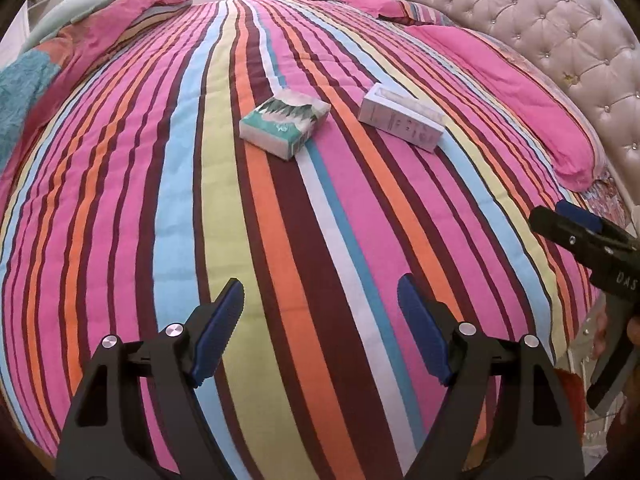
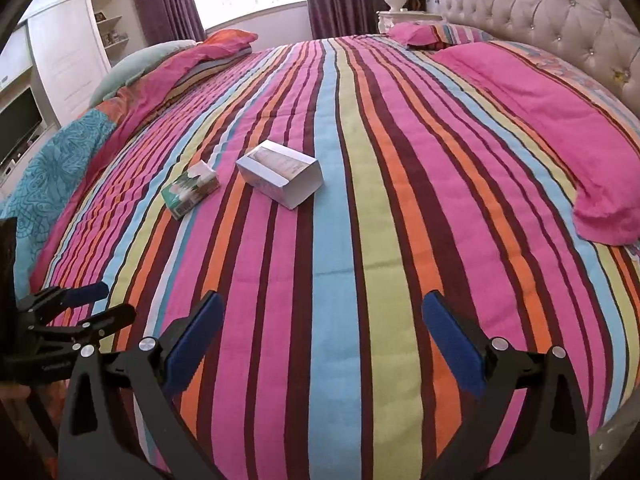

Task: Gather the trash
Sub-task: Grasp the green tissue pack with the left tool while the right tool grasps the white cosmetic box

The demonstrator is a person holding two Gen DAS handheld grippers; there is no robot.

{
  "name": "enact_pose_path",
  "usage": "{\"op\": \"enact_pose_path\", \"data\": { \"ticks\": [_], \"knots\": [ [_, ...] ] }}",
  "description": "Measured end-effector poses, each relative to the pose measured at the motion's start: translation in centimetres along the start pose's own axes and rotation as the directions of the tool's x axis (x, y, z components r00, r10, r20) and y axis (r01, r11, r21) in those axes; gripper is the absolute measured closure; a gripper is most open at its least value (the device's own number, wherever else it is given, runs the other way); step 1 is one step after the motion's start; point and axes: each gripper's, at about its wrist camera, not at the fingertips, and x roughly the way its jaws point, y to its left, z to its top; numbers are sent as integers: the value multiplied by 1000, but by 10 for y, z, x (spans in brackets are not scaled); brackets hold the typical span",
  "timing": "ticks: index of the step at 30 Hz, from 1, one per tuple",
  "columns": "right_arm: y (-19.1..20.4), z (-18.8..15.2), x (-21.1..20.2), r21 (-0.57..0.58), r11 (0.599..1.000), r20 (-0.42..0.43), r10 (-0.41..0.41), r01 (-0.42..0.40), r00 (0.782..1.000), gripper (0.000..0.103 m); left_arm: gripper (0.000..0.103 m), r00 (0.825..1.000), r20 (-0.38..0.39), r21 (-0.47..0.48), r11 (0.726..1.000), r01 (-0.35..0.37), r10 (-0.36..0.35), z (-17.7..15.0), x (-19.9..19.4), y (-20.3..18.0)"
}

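Observation:
Two pieces of trash lie side by side on a striped bedspread (image 1: 248,208). A green and white tissue pack (image 1: 285,125) (image 2: 191,189) is on the left. A white carton (image 1: 401,117) (image 2: 280,178) lies to its right, its near end open in the right wrist view. My left gripper (image 1: 320,332) hovers over the near part of the bed, open, nothing between its blue pads, well short of both items. My right gripper (image 2: 323,346) is likewise open and empty. Each gripper shows at the edge of the other's view: right gripper (image 1: 576,224), left gripper (image 2: 92,304).
A long pink pillow (image 2: 560,120) lies along the tufted headboard (image 2: 560,12) at right. Folded pink and teal bedding (image 2: 132,80) sits at the far left of the bed. A white wardrobe (image 2: 68,52), a window with purple curtains and a nightstand with a vase (image 2: 396,0) stand beyond.

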Motion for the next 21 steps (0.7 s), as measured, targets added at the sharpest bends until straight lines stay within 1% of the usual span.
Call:
{"op": "enact_pose_path", "data": {
  "ticks": [4,7,9,12,16,21],
  "knots": [
    [5,13,13,-35,999,-11,19,-20,1000,8,26,1000,1,-11,1000,-2,2,16,10,6],
    [13,28,22,-104,994,-19,35,-36,999,8,26,1000,9,9,1000,-21,21,32,17,11],
    [18,38,28,-149,988,-17,30,-32,999,8,26,999,11,27,999,-36,36,42,22,16],
    [22,52,38,-176,984,-23,31,-35,999,8,26,998,7,45,997,-61,61,57,32,24],
    [27,63,55,-206,978,-42,30,-38,999,8,26,997,2,64,995,-75,75,76,46,30],
    [35,71,78,-276,961,-82,11,-33,997,8,26,996,-7,100,991,-89,90,94,62,33]
  ]
}}
